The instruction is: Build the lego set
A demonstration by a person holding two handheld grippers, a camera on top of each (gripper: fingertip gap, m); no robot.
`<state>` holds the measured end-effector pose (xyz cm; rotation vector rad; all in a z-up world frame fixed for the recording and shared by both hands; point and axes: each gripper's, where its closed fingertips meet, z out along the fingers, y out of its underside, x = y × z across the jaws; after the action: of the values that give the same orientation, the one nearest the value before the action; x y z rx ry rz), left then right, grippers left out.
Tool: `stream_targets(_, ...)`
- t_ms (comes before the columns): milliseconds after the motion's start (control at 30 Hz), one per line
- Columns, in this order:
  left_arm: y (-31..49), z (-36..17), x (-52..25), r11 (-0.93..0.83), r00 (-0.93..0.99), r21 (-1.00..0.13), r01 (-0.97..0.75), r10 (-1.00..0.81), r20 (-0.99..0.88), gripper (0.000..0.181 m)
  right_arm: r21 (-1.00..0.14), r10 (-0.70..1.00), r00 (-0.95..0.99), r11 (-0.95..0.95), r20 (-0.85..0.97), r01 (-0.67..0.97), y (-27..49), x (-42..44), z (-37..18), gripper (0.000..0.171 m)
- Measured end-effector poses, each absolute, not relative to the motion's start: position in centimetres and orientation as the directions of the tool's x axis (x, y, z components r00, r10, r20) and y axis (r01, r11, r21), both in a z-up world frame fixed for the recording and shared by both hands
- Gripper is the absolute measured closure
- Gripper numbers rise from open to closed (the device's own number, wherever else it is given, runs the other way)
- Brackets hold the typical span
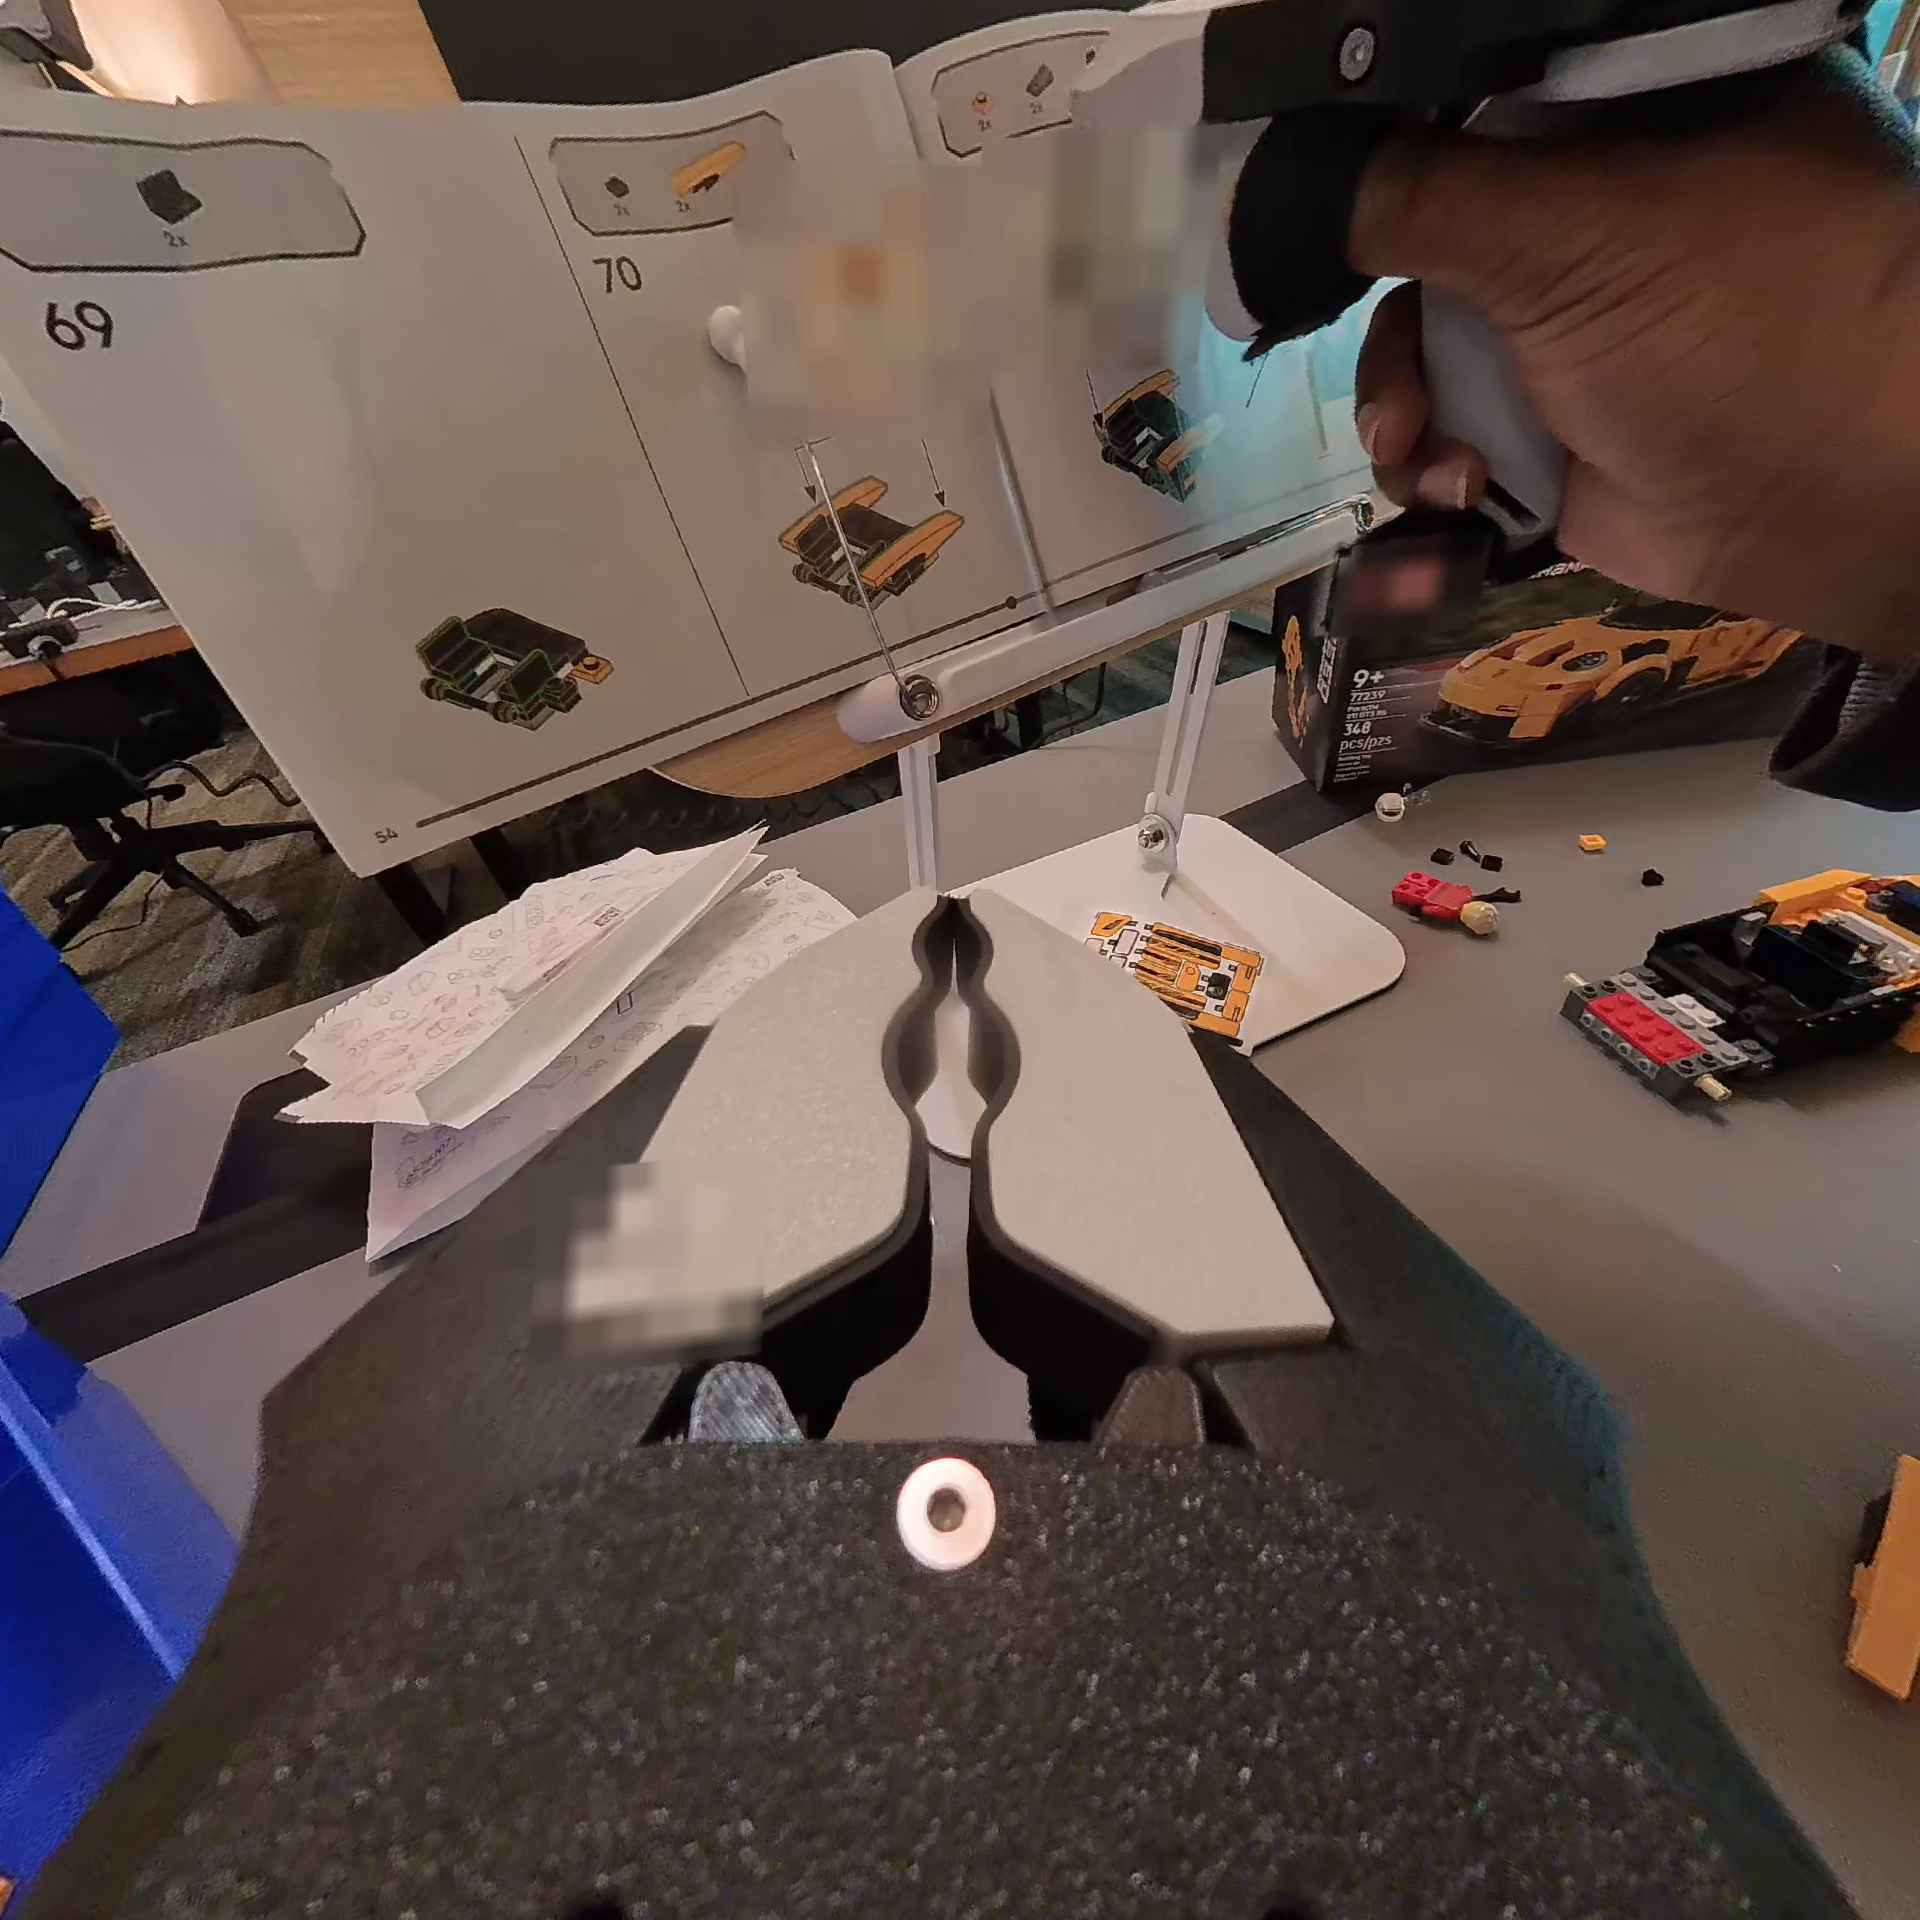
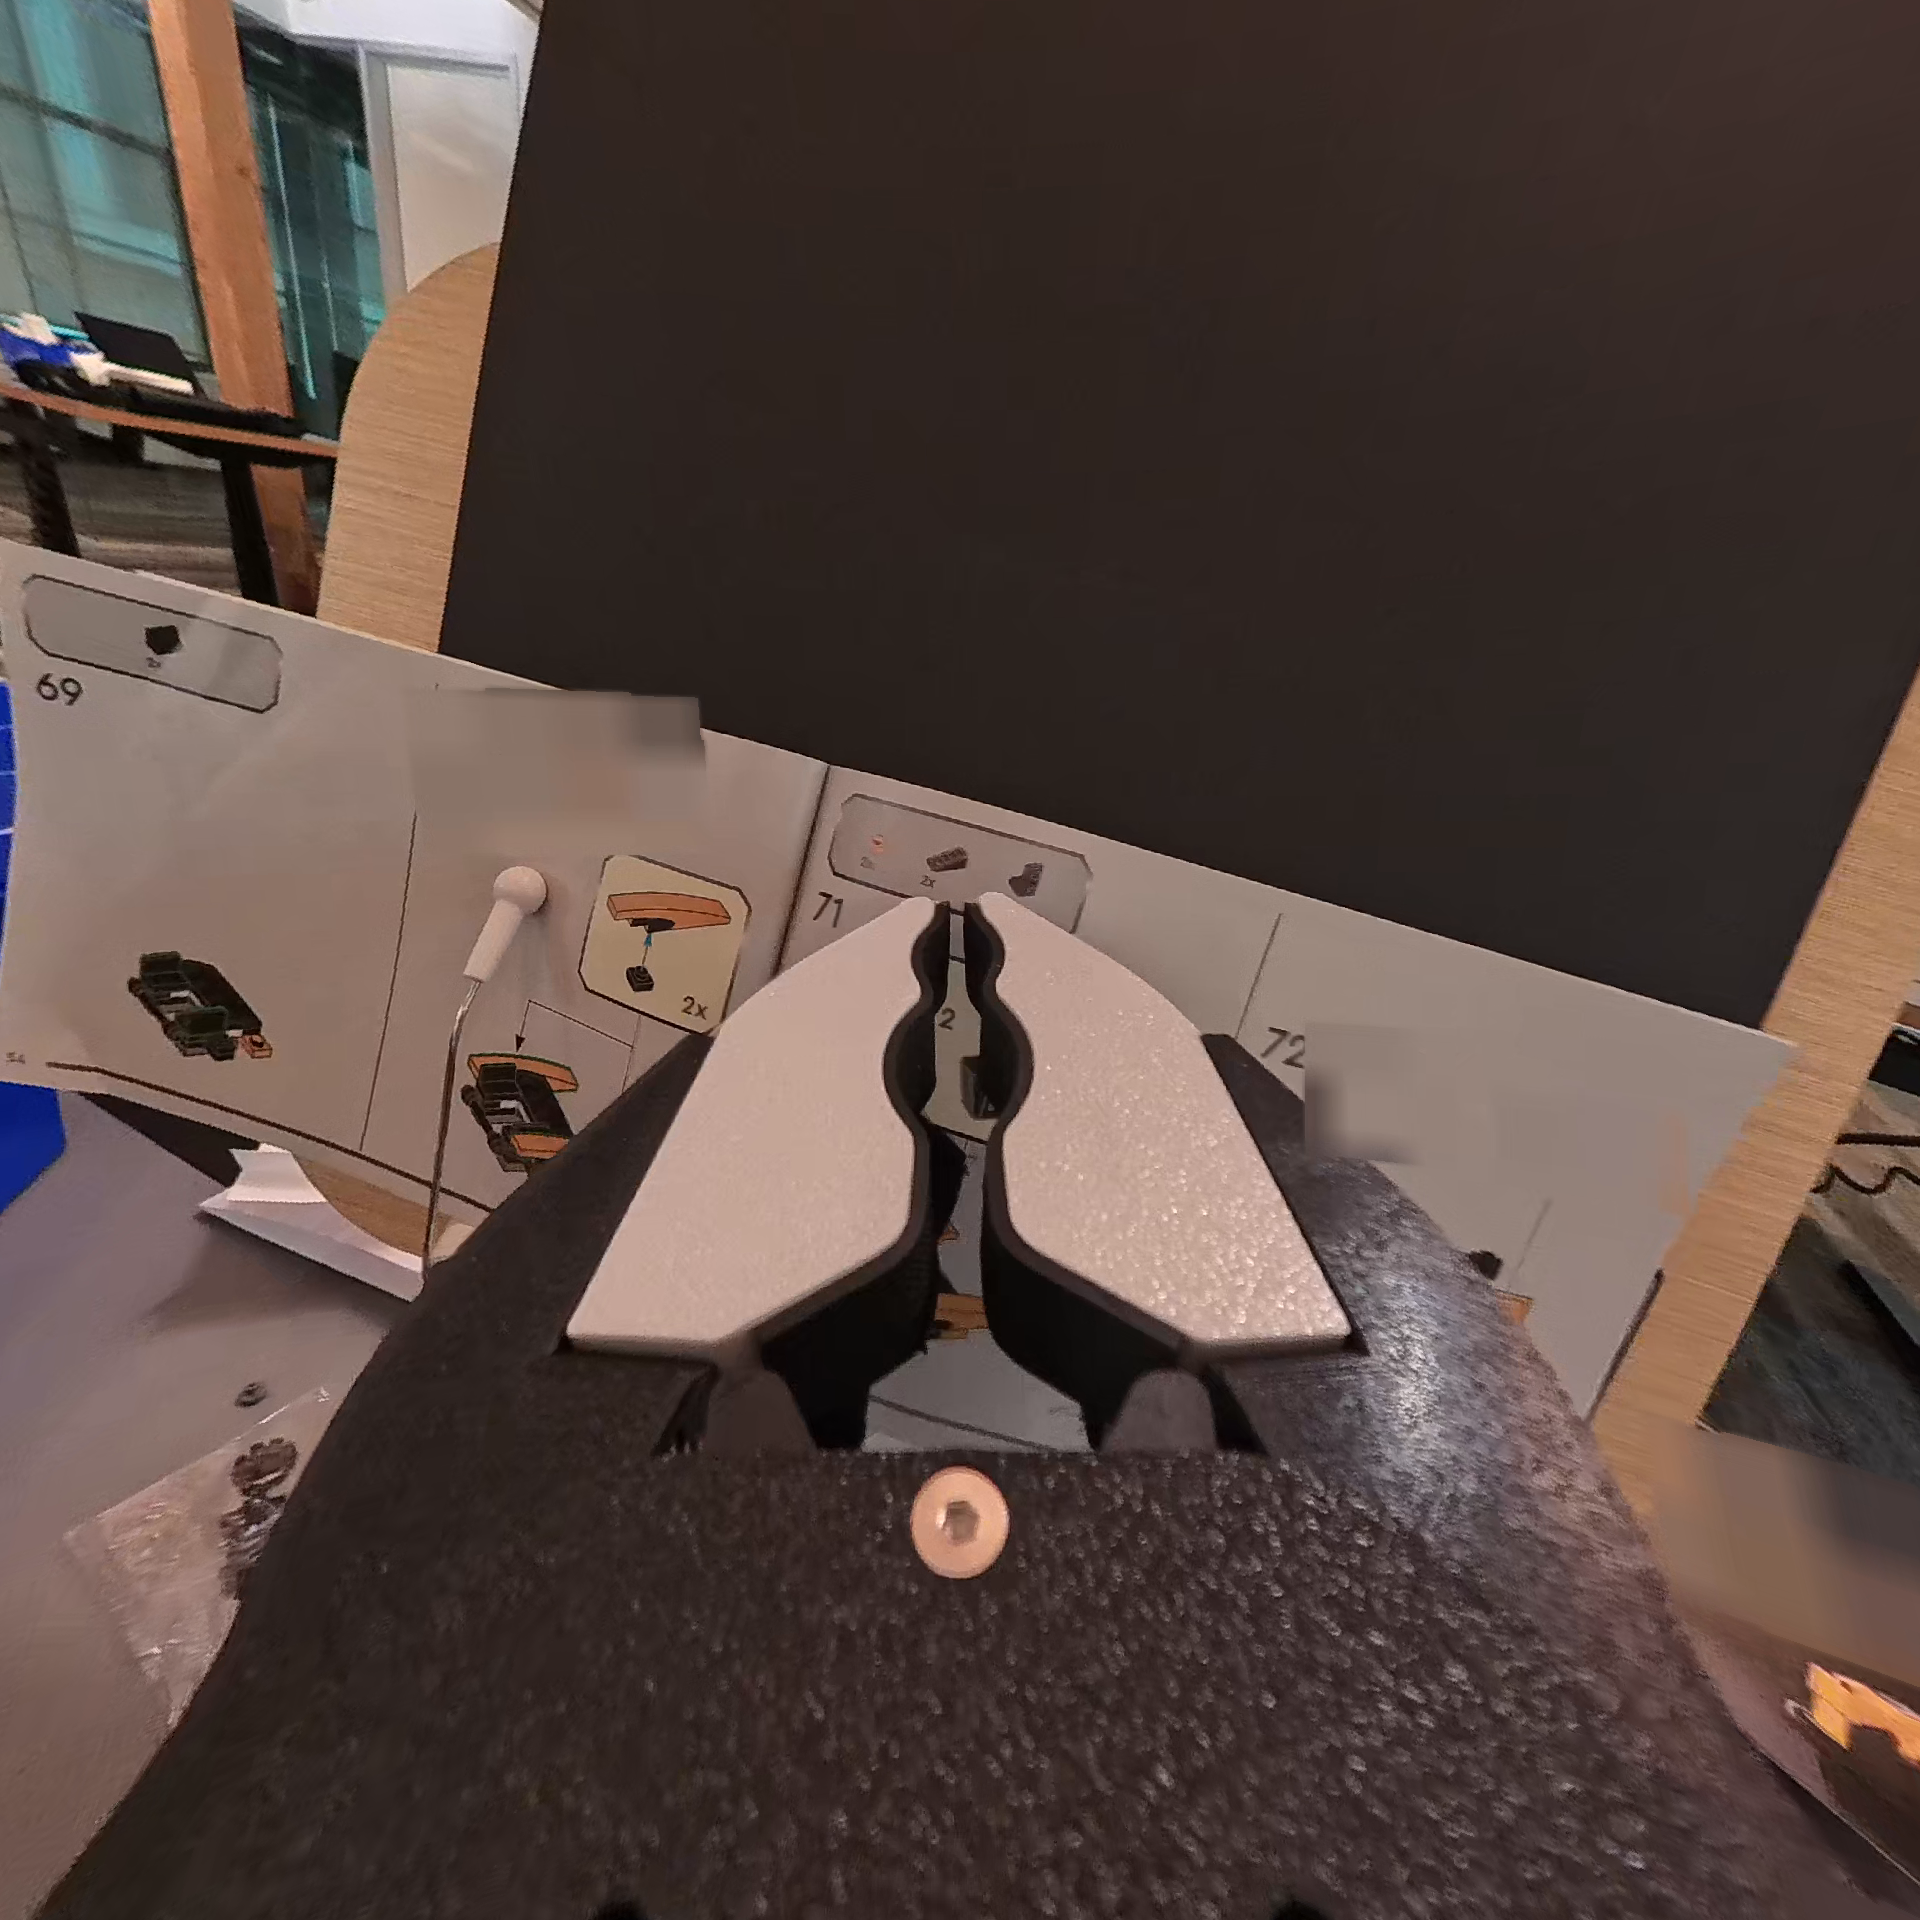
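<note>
My left gripper (image 1: 954,914) is shut and empty, low over the grey table, pointing at the white book stand (image 1: 1288,925). The open instruction booklet (image 1: 436,447) rests on that stand. A partly built black, orange and red car (image 1: 1756,987) sits on the table at the right. A minifigure (image 1: 1444,902) lies near it among small loose pieces (image 1: 1475,854). An orange sticker sheet (image 1: 1179,971) lies on the stand's base. My right gripper (image 2: 958,912) is shut and empty, raised in front of the booklet (image 2: 260,862). A hand (image 1: 1642,353) holds it at the upper right of the left wrist view.
The set's box (image 1: 1507,675) stands behind the car. Crumpled white paper bags (image 1: 520,997) lie left of the stand. A blue bin (image 1: 62,1455) is at the far left. An orange piece (image 1: 1886,1600) lies at the right edge. A dark panel (image 2: 1195,416) rises behind the booklet. Spacing between my two grippers at the tips: around 20 centimeters.
</note>
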<state>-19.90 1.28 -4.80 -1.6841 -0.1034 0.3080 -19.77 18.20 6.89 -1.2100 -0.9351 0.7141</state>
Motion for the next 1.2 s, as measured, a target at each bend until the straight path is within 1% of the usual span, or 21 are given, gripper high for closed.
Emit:
stream_targets(300, 1.2, -4.7, -20.0, -0.139, 0.959, -0.985, -0.107, 0.247, -0.139, 0.181, -0.971, 0.849, 0.477, 0.238, 0.227, 0.038, 19.4, -18.6, 6.5, 0.168)
stream_targets(700, 1.2, -4.9, -20.0, -0.143, 0.958, -0.984, -0.109, 0.247, -0.142, 0.181, -0.97, 0.852, 0.471, 0.243, 0.228, 0.03, 19.1, -18.3, 6.8, 0.167)
stream_targets(800, 1.2, -4.8, -20.0, -0.142, 0.958, -0.984, -0.11, 0.249, -0.143, 0.181, -0.972, 0.868, 0.455, 0.233, 0.2, -0.016, 17.9, -17.2, 7.1, 0.168)
stream_targets(967, 1.0, -4.4, -20.1, -0.134, 0.954, -0.984, -0.121, 0.259, -0.153, 0.181, -0.977, 0.915, 0.39, 0.167, 0.102, -0.136, 13.9, -13.3, 7.3, 0.17)
stream_targets(1100, 0.2, -2.7, -20.5, -0.122, 0.948, -0.982, -0.144, 0.267, -0.172, 0.181, -0.98, 0.934, 0.319, 0.188, 0.158, -0.065, 10.7, -10.6, 4.4, 0.169)
stream_targets(1200, -0.7, -1.1, -20.9, -0.092, 0.943, -0.984, -0.154, 0.285, -0.174, 0.181, -0.987, 0.951, 0.273, 0.158, 0.147, -0.02, 8.8, -8.1, 1.9, 0.169)
